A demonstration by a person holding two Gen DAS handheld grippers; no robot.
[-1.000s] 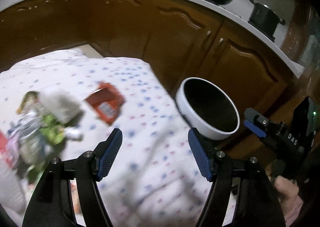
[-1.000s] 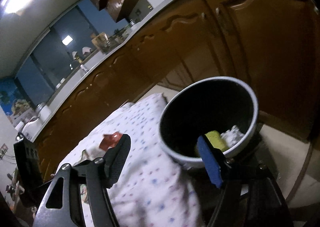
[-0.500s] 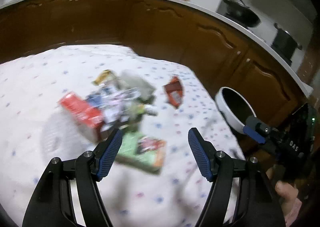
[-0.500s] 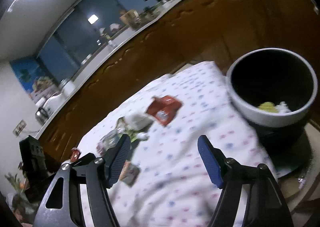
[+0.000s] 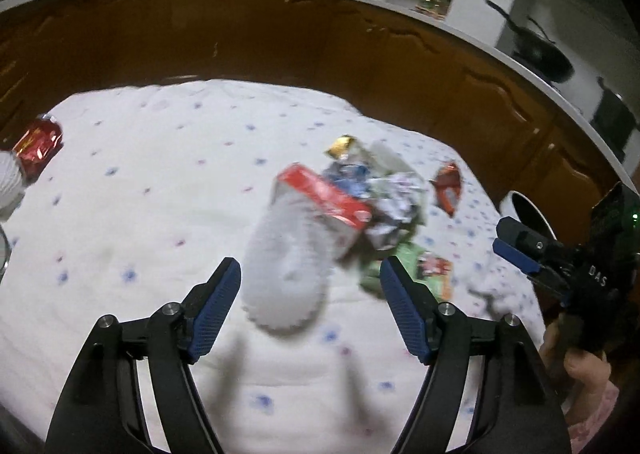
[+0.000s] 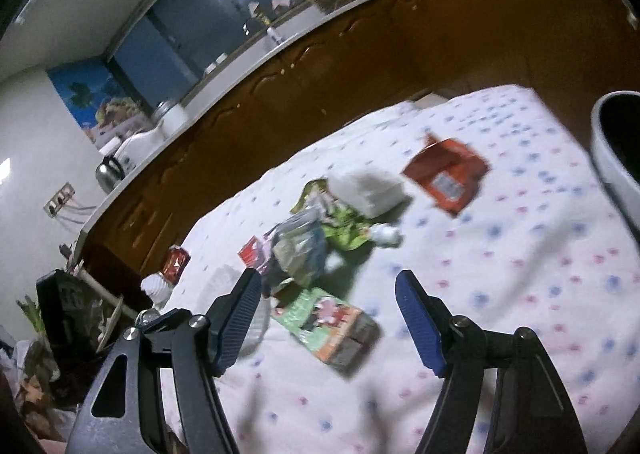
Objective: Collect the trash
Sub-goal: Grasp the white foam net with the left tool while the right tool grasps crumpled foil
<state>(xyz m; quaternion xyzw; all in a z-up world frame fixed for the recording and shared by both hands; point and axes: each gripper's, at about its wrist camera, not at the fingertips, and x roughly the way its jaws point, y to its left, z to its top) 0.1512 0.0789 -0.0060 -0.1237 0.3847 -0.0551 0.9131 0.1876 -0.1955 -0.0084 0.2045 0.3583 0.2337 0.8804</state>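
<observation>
Fingers of the left gripper (image 5: 310, 310) have just been spreading wider and grasp nothing; they hang over the dotted cloth on the counter (image 5: 160, 181) with a pale fluted paper liner (image 5: 288, 266) lying between and just beyond them, not touched. Left to right across that view, a red foil wrapper (image 5: 38, 141) sits alone at the far left edge, well apart from the rest. Next comes the main heap: the liner, a red carton (image 5: 326, 201) resting on it, crumpled silver-and-blue foil (image 5: 384, 193) behind, and a green packet (image 5: 424, 268) just beside the heap on the near side. An orange sachet (image 5: 448, 189) lies apart to the right, and past it the rim of the white bin (image 5: 528, 209).

All of this is likely light, thin and springy (foil and film tend to slip from a shallow pinch). The liner should crush easily, so a hold across its middle looks best. The carton seems stiffer; its long edges suit a grip.

Fingers of the right gripper (image 6: 328, 318) are likewise released and empty, with the green packet (image 6: 324, 326) flat between them.
</observation>
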